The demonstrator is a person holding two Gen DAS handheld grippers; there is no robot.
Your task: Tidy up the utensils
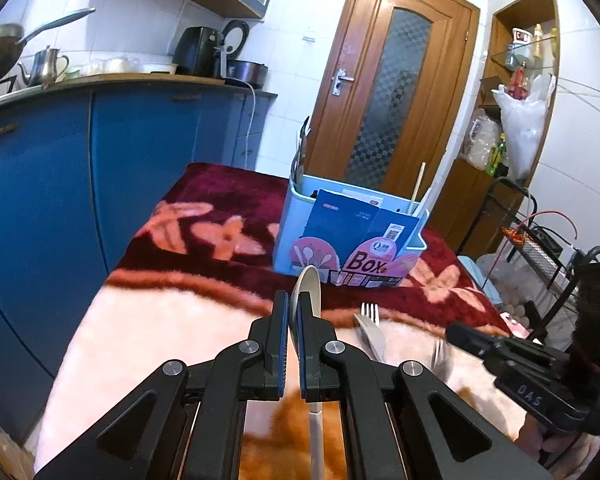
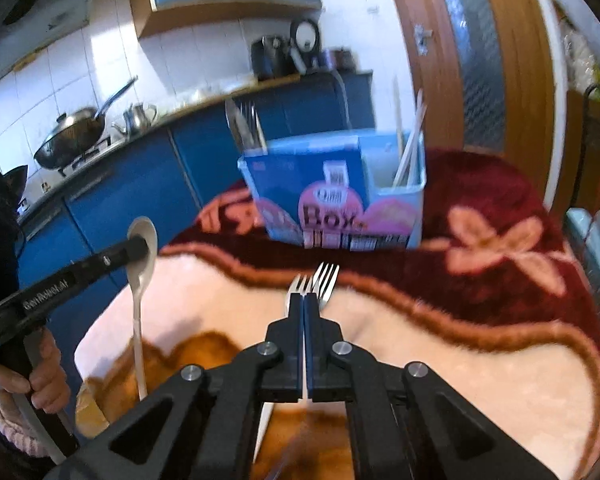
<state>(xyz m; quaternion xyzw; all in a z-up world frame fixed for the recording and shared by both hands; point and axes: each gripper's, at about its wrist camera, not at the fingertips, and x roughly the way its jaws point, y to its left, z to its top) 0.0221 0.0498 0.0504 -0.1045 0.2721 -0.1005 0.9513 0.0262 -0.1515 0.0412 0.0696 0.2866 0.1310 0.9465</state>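
Note:
My left gripper [image 1: 293, 305] is shut on a white spoon [image 1: 307, 286], bowl up, handle hanging down; it also shows in the right wrist view [image 2: 142, 246]. My right gripper [image 2: 303, 300] is shut on a fork [image 2: 297, 286]; a second fork [image 2: 327, 280] lies just beside it, and whether that one is gripped too I cannot tell. The light blue utensil box [image 1: 296, 216] stands on the blanket ahead, with cutlery in its left compartment and chopsticks [image 2: 408, 156] in its right. In the left wrist view a fork [image 1: 370, 314] shows beside the right gripper [image 1: 456, 330].
The table is covered with a maroon and cream flowered blanket [image 1: 204, 224]. Blue kitchen cabinets [image 1: 100, 152] run along the left with a wok [image 2: 70, 136] and kettle on the counter. A wooden door [image 1: 392, 80] stands behind the box, a wire rack [image 1: 532, 240] at right.

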